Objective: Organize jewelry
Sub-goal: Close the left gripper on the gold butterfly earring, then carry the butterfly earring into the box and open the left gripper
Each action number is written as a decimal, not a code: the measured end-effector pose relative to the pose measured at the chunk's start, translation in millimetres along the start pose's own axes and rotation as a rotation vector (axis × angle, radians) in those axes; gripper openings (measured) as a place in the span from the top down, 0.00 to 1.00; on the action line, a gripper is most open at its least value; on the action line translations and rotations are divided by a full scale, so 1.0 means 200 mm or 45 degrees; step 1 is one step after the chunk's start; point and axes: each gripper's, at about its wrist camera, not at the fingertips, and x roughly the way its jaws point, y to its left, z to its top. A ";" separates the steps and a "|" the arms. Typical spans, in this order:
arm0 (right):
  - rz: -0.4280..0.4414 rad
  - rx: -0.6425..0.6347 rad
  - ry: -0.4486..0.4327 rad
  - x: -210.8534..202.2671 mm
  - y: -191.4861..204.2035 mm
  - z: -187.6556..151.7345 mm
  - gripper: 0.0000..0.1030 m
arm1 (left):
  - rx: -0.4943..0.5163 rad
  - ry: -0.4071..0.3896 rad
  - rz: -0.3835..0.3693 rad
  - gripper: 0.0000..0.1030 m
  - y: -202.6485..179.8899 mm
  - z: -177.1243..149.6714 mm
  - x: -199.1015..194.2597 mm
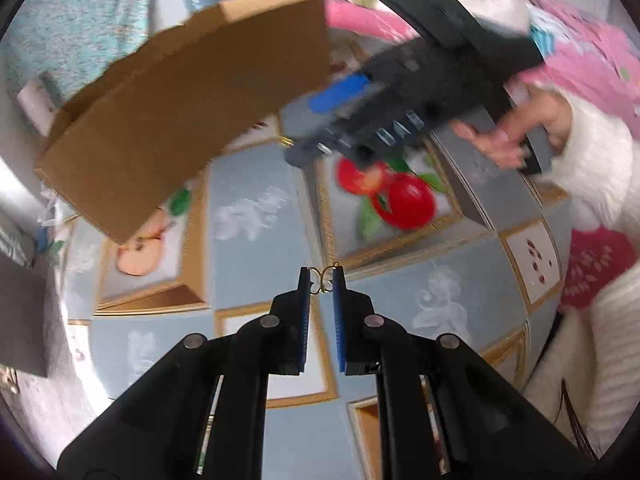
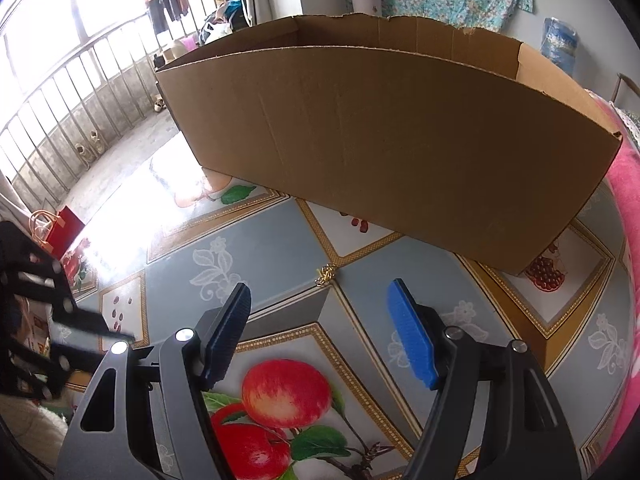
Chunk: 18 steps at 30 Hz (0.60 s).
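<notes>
The left gripper (image 1: 321,278) pinches a small looped gold trinket (image 1: 322,280) above the glossy fruit-patterned surface (image 1: 256,216), while the right gripper (image 2: 320,300) gapes near another gold piece (image 2: 326,273) beside the corrugated cardboard box (image 2: 384,128).

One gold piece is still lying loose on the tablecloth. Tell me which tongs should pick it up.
Right. The right tongs stand open and empty, with the loose gold piece on the tablecloth just ahead of their tips. The left tongs are shut on another gold ornament.

Fruit-print floor covering (image 2: 280,240), bright barred window (image 2: 60,60).
</notes>
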 end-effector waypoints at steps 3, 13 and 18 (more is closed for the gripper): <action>0.013 -0.007 0.010 0.03 0.02 0.01 0.33 | -0.068 -0.033 0.025 0.90 0.07 0.02 -0.03; -0.086 -0.127 0.082 0.11 0.14 0.08 0.94 | -0.266 -0.137 0.050 0.90 0.27 -0.09 -0.18; -0.132 -0.046 0.099 0.07 0.15 0.11 0.97 | -0.288 -0.184 0.046 0.90 0.33 -0.10 -0.24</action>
